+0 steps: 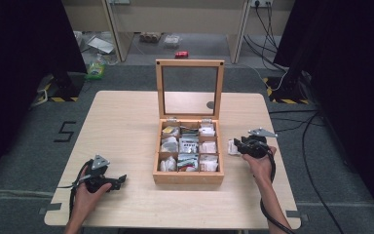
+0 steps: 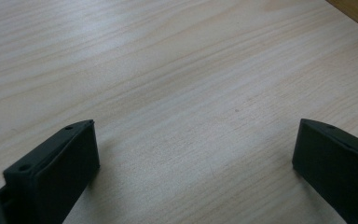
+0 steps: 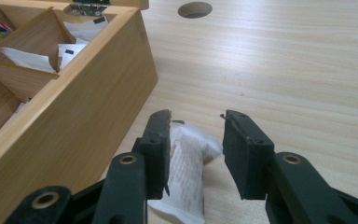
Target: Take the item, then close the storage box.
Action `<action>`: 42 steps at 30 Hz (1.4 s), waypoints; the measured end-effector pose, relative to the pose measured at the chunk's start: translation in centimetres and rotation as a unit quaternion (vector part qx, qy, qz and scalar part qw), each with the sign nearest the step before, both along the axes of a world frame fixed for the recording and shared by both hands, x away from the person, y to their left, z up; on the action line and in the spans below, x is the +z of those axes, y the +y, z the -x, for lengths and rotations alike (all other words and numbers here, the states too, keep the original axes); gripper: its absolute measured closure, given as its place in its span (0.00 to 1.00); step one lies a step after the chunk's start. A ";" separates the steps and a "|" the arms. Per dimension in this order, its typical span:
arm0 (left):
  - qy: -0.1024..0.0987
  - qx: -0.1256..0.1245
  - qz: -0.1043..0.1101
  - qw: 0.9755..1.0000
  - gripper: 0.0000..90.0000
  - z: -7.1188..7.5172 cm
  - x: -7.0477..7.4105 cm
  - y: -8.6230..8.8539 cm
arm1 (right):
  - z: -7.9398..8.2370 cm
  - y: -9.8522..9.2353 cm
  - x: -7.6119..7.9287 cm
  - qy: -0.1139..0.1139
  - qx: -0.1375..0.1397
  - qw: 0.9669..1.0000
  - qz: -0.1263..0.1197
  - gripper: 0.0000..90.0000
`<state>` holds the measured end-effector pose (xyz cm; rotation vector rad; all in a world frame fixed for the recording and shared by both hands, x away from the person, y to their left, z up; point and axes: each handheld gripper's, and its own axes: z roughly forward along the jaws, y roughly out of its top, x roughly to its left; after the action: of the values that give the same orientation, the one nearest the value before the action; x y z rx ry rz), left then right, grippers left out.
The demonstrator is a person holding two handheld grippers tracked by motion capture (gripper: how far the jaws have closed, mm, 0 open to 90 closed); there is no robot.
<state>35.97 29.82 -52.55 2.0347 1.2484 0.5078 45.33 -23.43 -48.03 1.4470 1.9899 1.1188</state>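
A white sachet [image 3: 189,163] with printed text lies on the table just right of the open wooden box [image 3: 84,93]. My right gripper [image 3: 196,122] hovers over the sachet with its jaws apart. The sachet leans by the left jaw and a gap stays before the right one, so neither pad presses it. In the high view the right gripper [image 1: 236,142] points left toward the box [image 1: 188,179], with the sachet [image 1: 232,147] at its tips. My left gripper [image 1: 121,179] rests near the table's front left, jaws wide apart over bare wood [image 2: 196,126], nothing between them.
The box's compartments hold several packets, and its glass lid [image 1: 190,87] stands upright at the back. A round hole [image 1: 210,105] pierces the tabletop behind the box. Cables and clutter lie on the floor beyond the table.
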 end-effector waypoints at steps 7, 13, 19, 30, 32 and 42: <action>0.000 0.000 0.000 1.000 0.00 0.0 0.0 0.0 | 0.0 0.0 0.4 -0.004 -0.008 1.000 -0.015 0.58; 0.000 0.000 0.000 1.000 0.00 0.0 0.0 0.0 | 0.1 0.3 0.8 -0.002 -0.011 1.000 -0.028 0.51; 0.000 0.000 0.000 1.000 0.00 0.0 0.0 0.0 | 0.1 0.7 1.2 -0.004 -0.001 0.999 -0.034 0.47; 0.000 0.000 0.000 1.000 0.00 0.0 0.0 0.0 | -0.1 0.8 1.8 -0.004 0.006 0.999 -0.039 0.44; 0.000 0.000 0.000 1.000 0.00 0.0 0.0 0.0 | -0.1 0.8 1.8 -0.005 0.009 0.999 -0.036 0.44; 0.000 0.000 0.000 1.000 0.00 0.0 0.0 0.0 | 0.0 0.9 2.1 -0.008 0.013 0.999 -0.036 0.43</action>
<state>35.97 29.81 -52.55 2.0342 1.2487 0.5076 45.35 -22.49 -45.95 1.4478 1.9817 1.2200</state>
